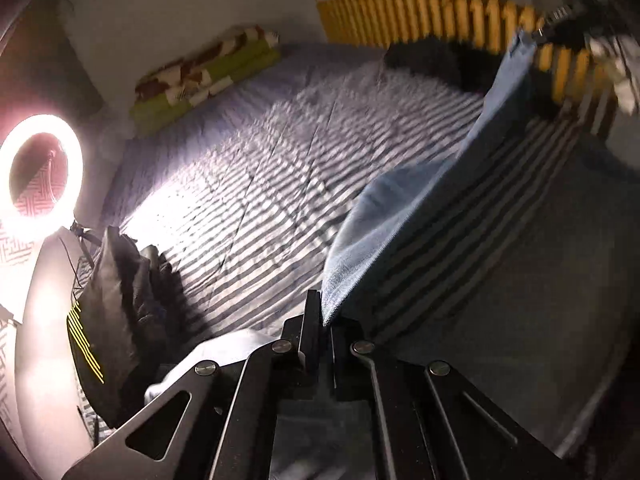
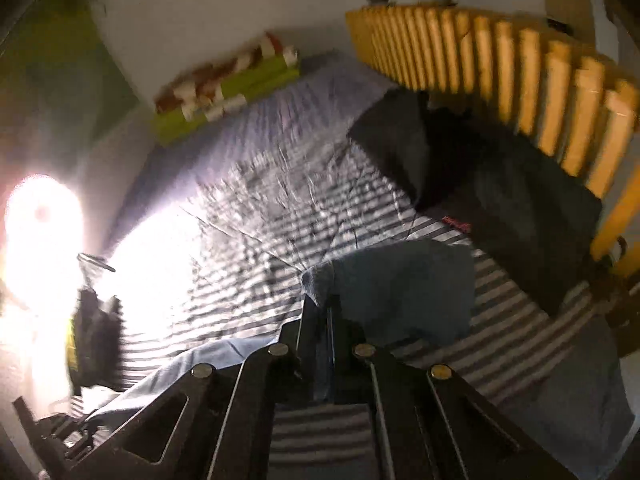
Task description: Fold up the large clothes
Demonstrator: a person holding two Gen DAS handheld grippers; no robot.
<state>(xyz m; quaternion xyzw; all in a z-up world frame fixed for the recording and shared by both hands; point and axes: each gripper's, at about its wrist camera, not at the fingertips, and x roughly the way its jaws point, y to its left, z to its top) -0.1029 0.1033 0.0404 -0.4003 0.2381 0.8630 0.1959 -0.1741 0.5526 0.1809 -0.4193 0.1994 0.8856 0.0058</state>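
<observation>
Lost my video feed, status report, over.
Left gripper and right gripper shut on blue fabric garment, edge lifted off striped bedsheet. Dark folded clothes lie beyond.

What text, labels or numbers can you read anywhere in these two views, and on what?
None can be read.
Black bag: yellow stripes only, no letters.
Red mark beside the dark clothes: too blurred to read.
Blue garment pinched in both grippers: no label showing.

A home bedroom: a bed [image 1: 248, 168] with striped sheet fills it, folded blankets [image 1: 200, 76] along its far edge, a yellow slatted headboard [image 2: 500, 68] at its right edge.
</observation>
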